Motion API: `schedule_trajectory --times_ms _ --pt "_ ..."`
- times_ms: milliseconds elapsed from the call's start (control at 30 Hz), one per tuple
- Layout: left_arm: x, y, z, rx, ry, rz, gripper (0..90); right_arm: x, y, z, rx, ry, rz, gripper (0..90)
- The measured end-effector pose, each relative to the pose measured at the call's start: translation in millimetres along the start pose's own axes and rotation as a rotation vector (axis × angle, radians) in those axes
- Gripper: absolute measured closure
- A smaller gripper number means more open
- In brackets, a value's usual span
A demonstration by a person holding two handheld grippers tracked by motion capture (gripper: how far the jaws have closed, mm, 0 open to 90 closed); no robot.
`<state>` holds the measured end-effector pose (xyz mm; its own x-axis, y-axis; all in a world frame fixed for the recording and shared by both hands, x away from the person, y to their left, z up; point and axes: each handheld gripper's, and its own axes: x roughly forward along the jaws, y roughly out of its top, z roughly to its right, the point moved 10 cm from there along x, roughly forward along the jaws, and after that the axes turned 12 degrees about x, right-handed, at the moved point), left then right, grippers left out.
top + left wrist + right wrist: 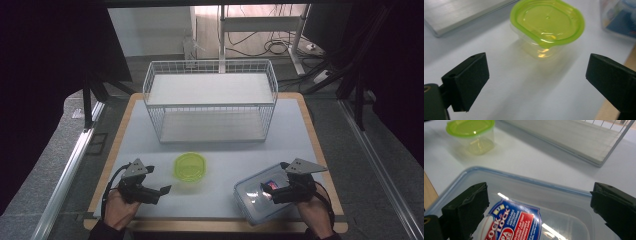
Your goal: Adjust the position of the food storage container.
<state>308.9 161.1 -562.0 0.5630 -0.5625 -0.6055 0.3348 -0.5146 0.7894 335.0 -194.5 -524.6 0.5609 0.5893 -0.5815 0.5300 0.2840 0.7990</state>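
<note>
Two claws spread wide, gripping nothing: left gripper point(162, 190) low left, green-lidded tub point(190, 166) just up-right, centre frame. Right gripper point(266, 191) over clear lidded box point(255, 201), lower right, long axis probably diagonal; contact unclear.

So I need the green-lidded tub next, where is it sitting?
In the high view the green-lidded tub stands on the table's near middle, in front of the wire basket, between the left gripper and the clear container.
</note>
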Motion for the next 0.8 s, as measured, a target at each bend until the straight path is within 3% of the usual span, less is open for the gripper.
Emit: schedule_trajectory --times_ms 300,433,700,800 --pt "4.0 -2.2 -6.4 0.061 0.081 0.024 0.5 0.0 -0.9 0.0 0.033 0.012 -0.006 2.5" --pt "5.1 -3.0 -5.0 0.03 0.059 0.016 1.8 2.1 -1.6 1.3 0.051 0.0 -0.012 2.5" --pt "6.6 -3.3 1.4 0.056 0.047 -0.031 1.4 7.2 -3.7 -4.9 0.011 -0.014 -0.03 0.6" --pt "4.0 1.6 5.1 0.041 0.015 -0.005 1.6 8.3 -3.3 -4.4 0.017 -0.03 -0.026 0.5"
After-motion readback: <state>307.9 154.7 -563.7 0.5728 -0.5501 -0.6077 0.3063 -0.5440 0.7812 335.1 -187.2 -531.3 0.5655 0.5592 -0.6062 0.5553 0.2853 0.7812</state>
